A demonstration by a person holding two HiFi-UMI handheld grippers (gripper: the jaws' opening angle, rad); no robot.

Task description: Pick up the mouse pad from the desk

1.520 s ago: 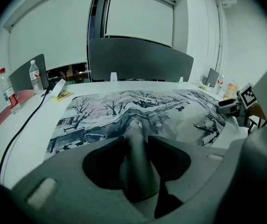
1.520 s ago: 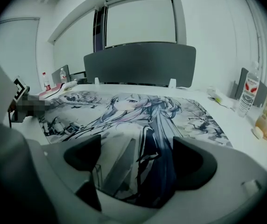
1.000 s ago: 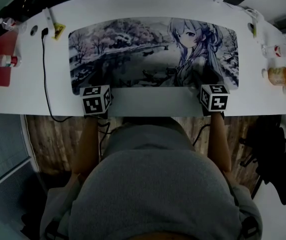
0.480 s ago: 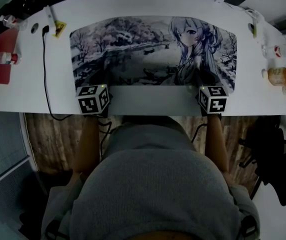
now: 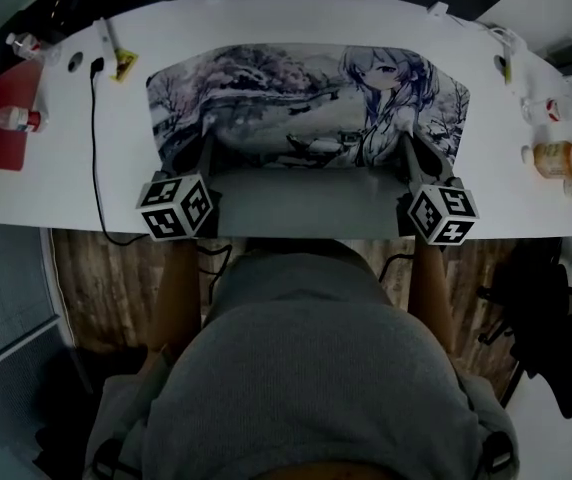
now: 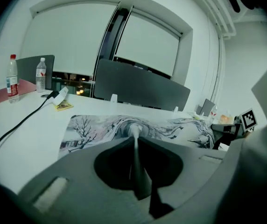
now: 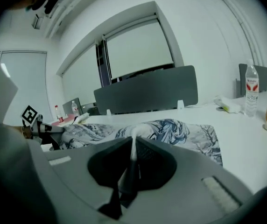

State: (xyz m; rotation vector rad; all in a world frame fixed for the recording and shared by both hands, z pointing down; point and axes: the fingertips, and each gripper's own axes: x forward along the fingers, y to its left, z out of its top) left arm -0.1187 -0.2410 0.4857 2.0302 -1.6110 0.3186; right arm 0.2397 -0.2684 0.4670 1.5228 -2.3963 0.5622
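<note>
White desk [image 5: 66, 183], lift begun: the pad [image 5: 266, 98] has its near edge up, far edge down. Left gripper [image 5: 206, 143], jaws just closed further, pinches its 7 o'clock corner; right gripper [image 5: 407, 143] clamps 5 o'clock.

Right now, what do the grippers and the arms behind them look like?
They match: the left gripper and right gripper have grey plastic bodies narrowing to thin pale jaws. Each carries a cube of black-and-white square markers, and a dark cable trails back from each. The person wears a grey top; its sleeves end above the forearms.
</note>
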